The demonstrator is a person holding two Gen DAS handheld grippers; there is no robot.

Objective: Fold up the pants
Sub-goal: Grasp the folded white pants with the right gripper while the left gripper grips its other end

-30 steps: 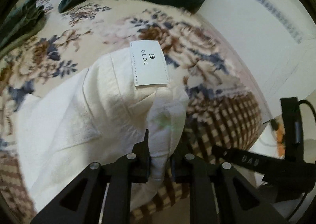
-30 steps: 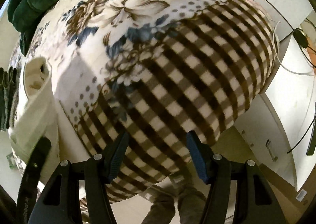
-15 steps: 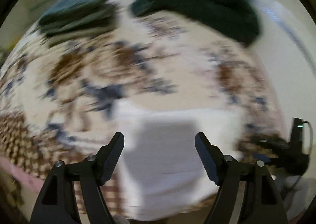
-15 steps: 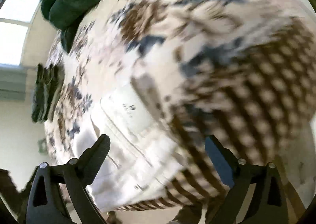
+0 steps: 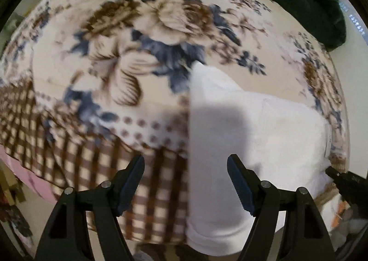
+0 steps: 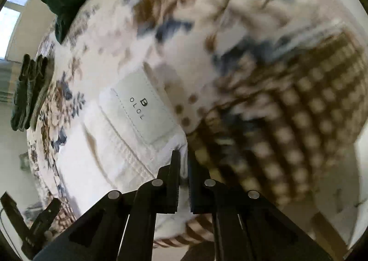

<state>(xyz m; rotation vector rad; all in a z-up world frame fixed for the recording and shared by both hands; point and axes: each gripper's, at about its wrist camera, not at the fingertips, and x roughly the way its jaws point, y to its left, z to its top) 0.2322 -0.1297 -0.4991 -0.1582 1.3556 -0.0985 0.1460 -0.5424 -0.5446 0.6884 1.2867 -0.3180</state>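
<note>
Pants (image 6: 96,157) in white lie on our blanket (image 5: 138,58); right gripper (image 6: 182,162) pinches their corner, left gripper (image 5: 185,166) stands wide, holding nothing.

Both wrist cameras look steeply down, close above the floral blanket (image 5: 142,38) near its checked edge. They share the white pants (image 5: 241,136), the left view from the left, the right from the right.

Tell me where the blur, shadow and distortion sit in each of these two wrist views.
Left wrist view: the floral blanket is smeared by motion blur, a hard grey shadow crosses the white pants, and the fisheye bulges the bed. Right wrist view: the checked part of the blanket is heavily blurred, the label on the pants stays readable, and the window at the upper left is blown out.
</note>
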